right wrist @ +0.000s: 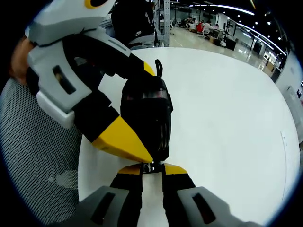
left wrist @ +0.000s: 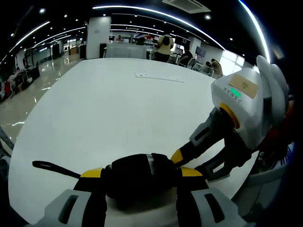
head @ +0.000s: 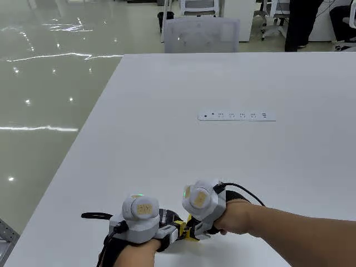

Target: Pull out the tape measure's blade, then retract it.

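A black tape measure rests low over the white table, and my left gripper is shut on its body between the yellow-tipped jaws. Its black wrist strap trails off to the left. In the right gripper view the tape measure is just ahead, and my right gripper is shut on the blade tip at the case's mouth. Almost no blade is out. In the head view both grippers meet near the table's front edge, the left gripper beside the right gripper, with the tape measure between them.
A white power strip lies mid-table, further out. A grey chair stands at the table's far end. The table's left edge drops to a glossy floor. A mesh chair seat is close behind the hands. People stand in the background.
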{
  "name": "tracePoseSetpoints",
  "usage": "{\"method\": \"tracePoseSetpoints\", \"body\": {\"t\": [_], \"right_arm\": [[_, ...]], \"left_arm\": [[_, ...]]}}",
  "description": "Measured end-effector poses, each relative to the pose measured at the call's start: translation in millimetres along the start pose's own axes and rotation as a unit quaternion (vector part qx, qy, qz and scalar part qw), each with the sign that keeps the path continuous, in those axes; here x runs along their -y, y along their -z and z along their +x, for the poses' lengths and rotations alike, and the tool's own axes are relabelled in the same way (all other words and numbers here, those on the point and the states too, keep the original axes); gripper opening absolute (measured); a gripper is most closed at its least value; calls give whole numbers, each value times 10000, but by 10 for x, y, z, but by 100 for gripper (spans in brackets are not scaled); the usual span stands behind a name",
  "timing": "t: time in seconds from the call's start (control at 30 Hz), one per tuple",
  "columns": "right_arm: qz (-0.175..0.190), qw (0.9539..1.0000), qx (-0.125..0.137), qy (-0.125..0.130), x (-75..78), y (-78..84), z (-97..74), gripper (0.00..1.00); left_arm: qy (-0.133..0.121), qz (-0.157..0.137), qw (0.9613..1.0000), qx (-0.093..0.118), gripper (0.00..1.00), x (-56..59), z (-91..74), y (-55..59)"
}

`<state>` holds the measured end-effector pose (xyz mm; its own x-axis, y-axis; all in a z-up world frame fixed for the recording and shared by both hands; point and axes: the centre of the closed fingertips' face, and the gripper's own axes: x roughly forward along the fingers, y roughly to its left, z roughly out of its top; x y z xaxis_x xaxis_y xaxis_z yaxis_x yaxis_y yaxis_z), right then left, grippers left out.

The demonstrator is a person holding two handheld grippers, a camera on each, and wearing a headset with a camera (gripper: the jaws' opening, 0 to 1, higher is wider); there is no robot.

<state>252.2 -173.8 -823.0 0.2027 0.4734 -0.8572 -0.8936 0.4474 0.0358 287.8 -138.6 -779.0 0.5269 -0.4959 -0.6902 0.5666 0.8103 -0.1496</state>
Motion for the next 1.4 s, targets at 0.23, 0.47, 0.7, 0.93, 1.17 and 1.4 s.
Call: {"method": "tracePoseSetpoints", "body": {"t": [0.23,0.47,0.7,0.93,1.17,1.4], "right_arm": [[-49,10000,-35,-6,-9,-2,-8,14],[-63,10000,-10,19,-12,5,-4,14],[17,9999,49,151,-29,2,-4,15],[333,9985,298,314,-20,9,-91,18],[474,9949,617,646,-33,189,-401,25],[982,9843,958,1114,28,463,-889,47]], "left_arm": [[21,36,10000,-5,55,1,-1,0],[20,61,10000,14,56,6,-2,6],[186,90,9998,-61,57,7,-11,8],[794,33,9968,-52,60,-5,-74,-83],[1410,624,9879,141,90,-39,-269,-206],[1632,1158,9794,284,100,-185,-382,-197]]}}
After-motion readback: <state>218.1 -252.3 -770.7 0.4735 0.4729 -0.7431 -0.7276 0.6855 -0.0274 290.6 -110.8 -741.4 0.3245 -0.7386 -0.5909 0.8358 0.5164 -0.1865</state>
